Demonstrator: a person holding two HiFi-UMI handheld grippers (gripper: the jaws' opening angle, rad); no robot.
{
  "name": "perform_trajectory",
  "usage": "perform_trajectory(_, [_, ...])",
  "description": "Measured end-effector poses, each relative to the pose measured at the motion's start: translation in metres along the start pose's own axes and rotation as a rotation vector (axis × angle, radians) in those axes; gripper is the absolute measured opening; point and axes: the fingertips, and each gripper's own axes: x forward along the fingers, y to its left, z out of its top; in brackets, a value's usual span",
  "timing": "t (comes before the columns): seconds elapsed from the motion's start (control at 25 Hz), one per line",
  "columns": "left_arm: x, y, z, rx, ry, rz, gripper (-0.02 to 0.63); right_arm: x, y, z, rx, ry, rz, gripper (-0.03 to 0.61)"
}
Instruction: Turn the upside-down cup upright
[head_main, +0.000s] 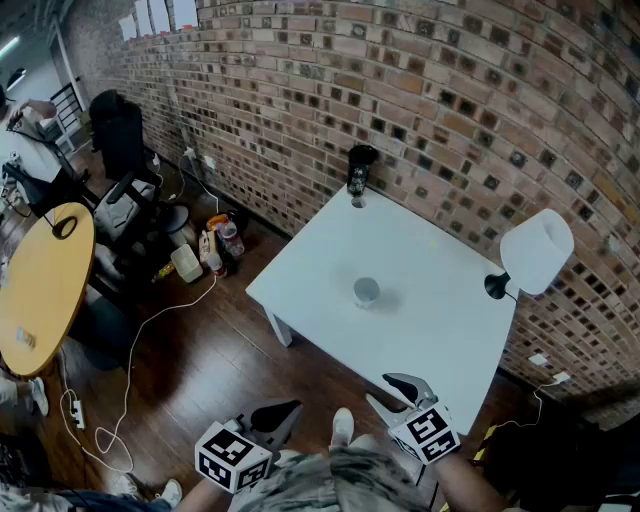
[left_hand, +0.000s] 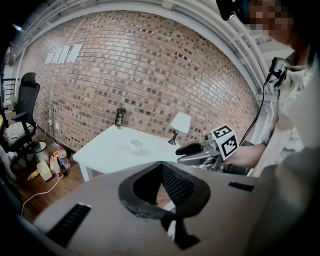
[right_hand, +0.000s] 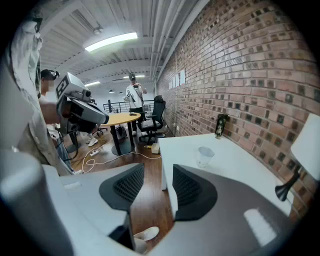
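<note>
While cup (head_main: 366, 291) sits on table (head_main: 440, 310) — prob. upright — L gripper (head_main: 286, 411) is closed, R gripper (head_main: 379, 389) ajar.

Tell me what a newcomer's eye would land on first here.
The white table against the brick wall stands out first, with one small cup alone near its middle. A white-shaded lamp stands at its right edge, and the left gripper and right gripper hover at the near side, well short of the cup.
</note>
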Motion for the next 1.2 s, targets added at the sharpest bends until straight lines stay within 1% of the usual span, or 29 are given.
perform_trajectory(0.12, [0.038,0.018,0.025,-0.01,-0.019,0.027,0.005,0.024,-0.056,0.008,-0.074,0.017,-0.017,0.193])
perform_trajectory(0.24, [0.069,0.036,0.048,-0.038,-0.036,0.038,0.005,0.054,-0.104,0.022,-0.146,0.042,-0.029,0.227])
perform_trajectory(0.32, [0.081,0.043,0.056,-0.043,-0.026,0.018,0.005,0.074,-0.127,0.026,-0.162,0.072,-0.027,0.262])
perform_trajectory(0.4, [0.089,0.052,0.06,-0.039,-0.004,0.002,0.005,0.093,-0.145,0.031,-0.189,0.108,-0.028,0.281])
perform_trajectory(0.52, [0.1,0.07,0.065,-0.044,0.019,-0.031,0.005,0.125,-0.17,0.037,-0.242,0.189,-0.037,0.315])
perform_trajectory(0.6, [0.104,0.079,0.068,-0.038,0.031,-0.066,0.005,0.145,-0.182,0.034,-0.27,0.258,-0.028,0.327])
perform_trajectory(0.68, [0.105,0.09,0.071,-0.02,0.043,-0.084,0.005,0.163,-0.187,0.031,-0.305,0.326,-0.004,0.344])
perform_trajectory(0.92, [0.096,0.138,0.082,-0.013,0.044,-0.068,0.005,0.205,-0.203,0.009,-0.395,0.556,0.075,0.382])
perform_trajectory(1.08, [0.086,0.16,0.082,-0.027,0.051,-0.049,0.005,0.221,-0.21,-0.012,-0.392,0.666,0.134,0.388])
perform_trajectory(1.2, [0.079,0.169,0.077,-0.039,0.055,-0.037,0.005,0.227,-0.212,-0.019,-0.378,0.692,0.149,0.389])
